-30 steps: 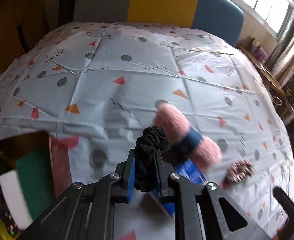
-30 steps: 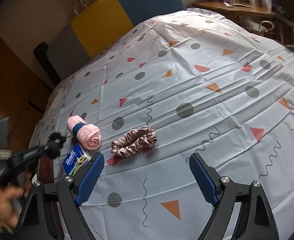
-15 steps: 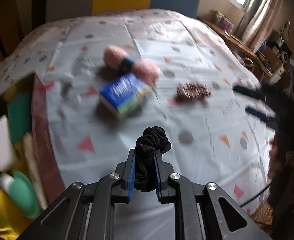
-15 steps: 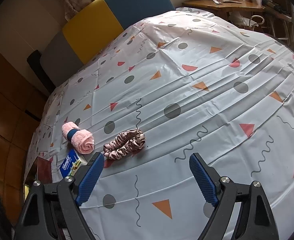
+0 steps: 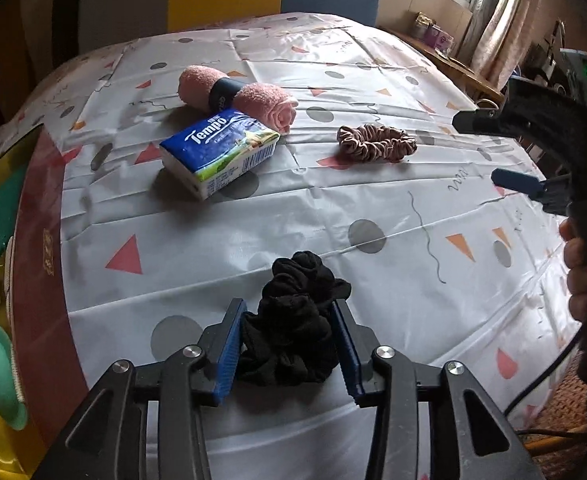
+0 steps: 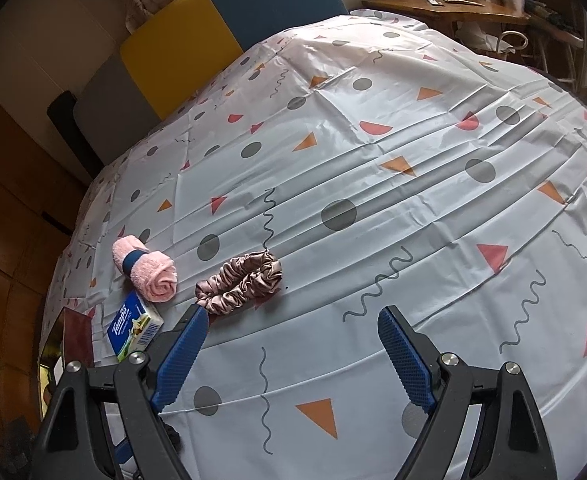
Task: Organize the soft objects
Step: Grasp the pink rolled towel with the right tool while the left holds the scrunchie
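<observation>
Black fabric, a bunched scrunchie (image 5: 297,320), sits between the blue pads of the left gripper (image 5: 291,344), whose jaws are opening; its lower part is hidden behind them, and whether it rests on the cloth cannot be told. The right gripper (image 6: 291,354) hovers with jaws spread wide and nothing between them; in the left wrist view only its tips and part of the person's hand (image 5: 583,264) show at the right edge. The surface is a pale plastic tablecloth (image 6: 373,168) printed with circles, triangles and squiggles, creased in ridges. Farther out lie a Tempo tissue pack (image 5: 219,152), touching a rolled pink towel (image 5: 237,98) with a dark band, and a pink satin scrunchie (image 6: 239,282) apart to the right. A dark red box (image 5: 37,240) at the left edge is cut off; its contents are unclear. Chair backs (image 6: 229,28) in grey, yellow and blue stand beyond.
</observation>
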Action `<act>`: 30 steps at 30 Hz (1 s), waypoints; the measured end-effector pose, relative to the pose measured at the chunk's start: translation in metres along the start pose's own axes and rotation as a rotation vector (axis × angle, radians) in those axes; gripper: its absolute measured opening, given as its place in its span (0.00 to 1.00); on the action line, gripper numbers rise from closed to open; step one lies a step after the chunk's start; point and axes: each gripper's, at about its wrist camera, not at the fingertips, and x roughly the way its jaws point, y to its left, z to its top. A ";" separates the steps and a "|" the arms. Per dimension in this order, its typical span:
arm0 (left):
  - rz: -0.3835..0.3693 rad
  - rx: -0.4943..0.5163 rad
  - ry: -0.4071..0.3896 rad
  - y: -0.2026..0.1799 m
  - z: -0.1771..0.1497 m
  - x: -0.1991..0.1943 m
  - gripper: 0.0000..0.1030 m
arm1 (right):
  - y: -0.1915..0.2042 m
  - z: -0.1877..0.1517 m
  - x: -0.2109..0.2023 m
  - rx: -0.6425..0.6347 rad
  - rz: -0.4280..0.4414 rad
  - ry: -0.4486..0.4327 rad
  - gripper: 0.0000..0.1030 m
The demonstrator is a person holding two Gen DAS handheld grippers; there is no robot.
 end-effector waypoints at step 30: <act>-0.014 0.076 -0.224 0.002 -0.029 -0.004 0.40 | 0.159 0.012 0.062 -0.519 0.090 0.108 0.84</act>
